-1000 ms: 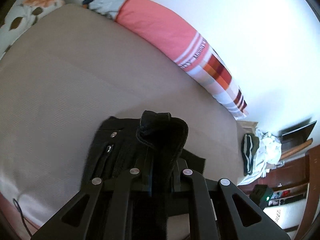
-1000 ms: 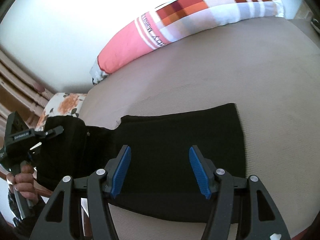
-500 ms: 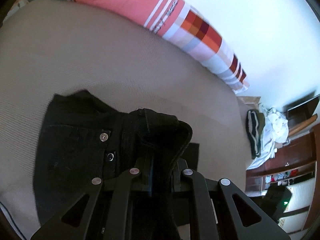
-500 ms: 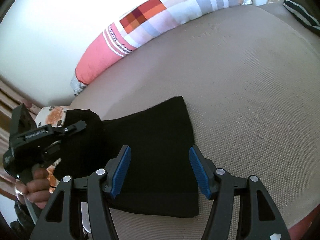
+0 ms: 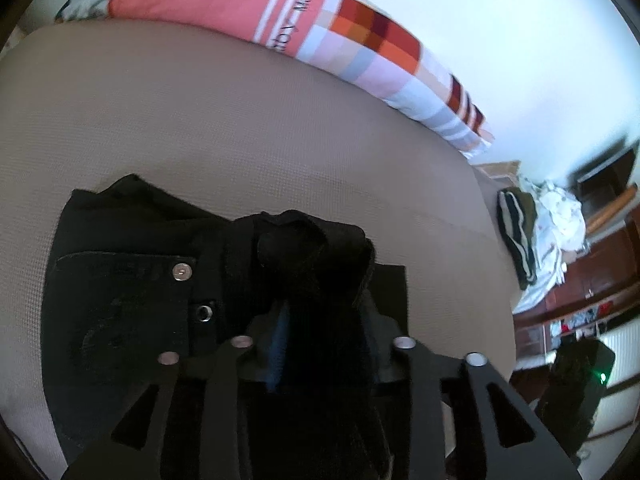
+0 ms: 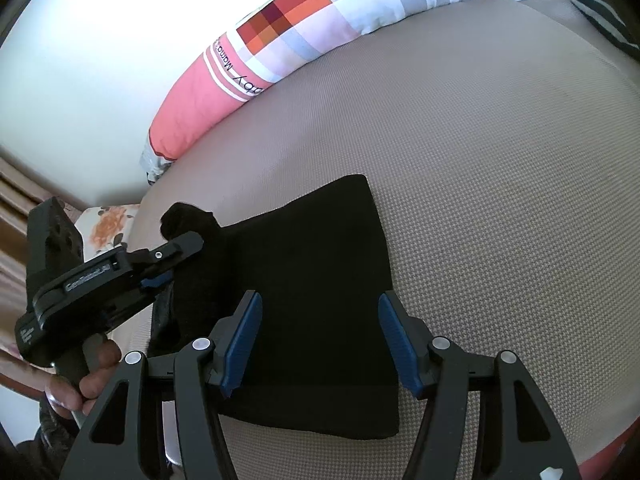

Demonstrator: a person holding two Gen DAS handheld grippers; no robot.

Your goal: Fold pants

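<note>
Black pants lie partly folded on the beige bed. In the left wrist view the waist end with pocket and metal studs lies flat. My left gripper is shut on a bunched fold of the pants and holds it lifted above the flat part. It also shows in the right wrist view, at the left end of the pants. My right gripper is open and empty, hovering over the near edge of the flat folded legs.
A long pink and checked pillow lies along the far edge of the bed by the white wall. A pile of clothes and dark wooden furniture stand beyond the bed's right end. A floral pillow lies at the left.
My left gripper has carried the bunched fold rightward over the pants toward the leg end. The right gripper stays open and has shifted left over the folded legs.
</note>
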